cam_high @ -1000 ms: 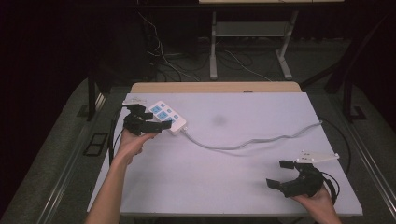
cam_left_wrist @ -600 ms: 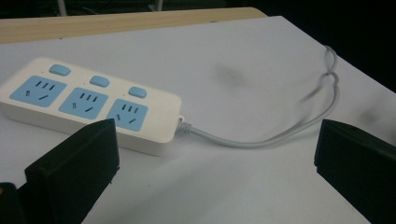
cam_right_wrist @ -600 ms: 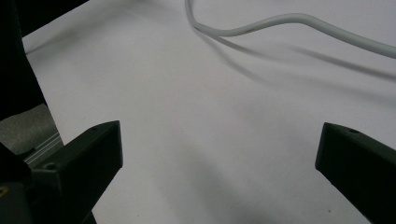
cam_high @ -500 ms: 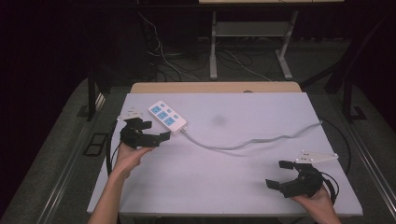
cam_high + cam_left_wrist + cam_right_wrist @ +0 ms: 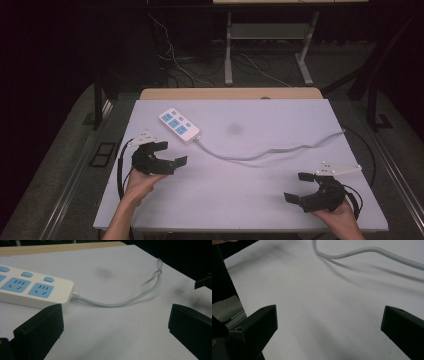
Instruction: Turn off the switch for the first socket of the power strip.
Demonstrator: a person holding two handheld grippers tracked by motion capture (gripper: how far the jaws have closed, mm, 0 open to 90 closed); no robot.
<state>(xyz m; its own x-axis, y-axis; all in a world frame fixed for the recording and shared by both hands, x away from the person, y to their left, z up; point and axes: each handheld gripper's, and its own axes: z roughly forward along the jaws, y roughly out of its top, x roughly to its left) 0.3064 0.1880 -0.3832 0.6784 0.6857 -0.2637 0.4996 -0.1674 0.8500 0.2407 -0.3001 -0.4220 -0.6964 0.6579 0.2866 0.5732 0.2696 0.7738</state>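
Note:
A white power strip [image 5: 179, 126] with blue sockets lies at the back left of the white table [image 5: 260, 120]; it also shows at the left of the left gripper view [image 5: 30, 290]. Its grey cord [image 5: 270, 151] snakes right toward the table's right edge, and crosses the top of the right gripper view [image 5: 367, 251]. My left gripper [image 5: 170, 154] hovers open in front of the strip, apart from it, jaws wide and empty. My right gripper [image 5: 298, 187] is open near the front right corner, nothing between its jaws.
A wooden board edge [image 5: 230, 93] runs behind the table. Table legs [image 5: 228, 50] and loose cables [image 5: 170, 55] lie on the dark floor beyond. Black cables trail from both grippers off the table's sides.
My left gripper has pulled back from the power strip toward the front left, leaving the strip where it lay. The right gripper has stayed put.

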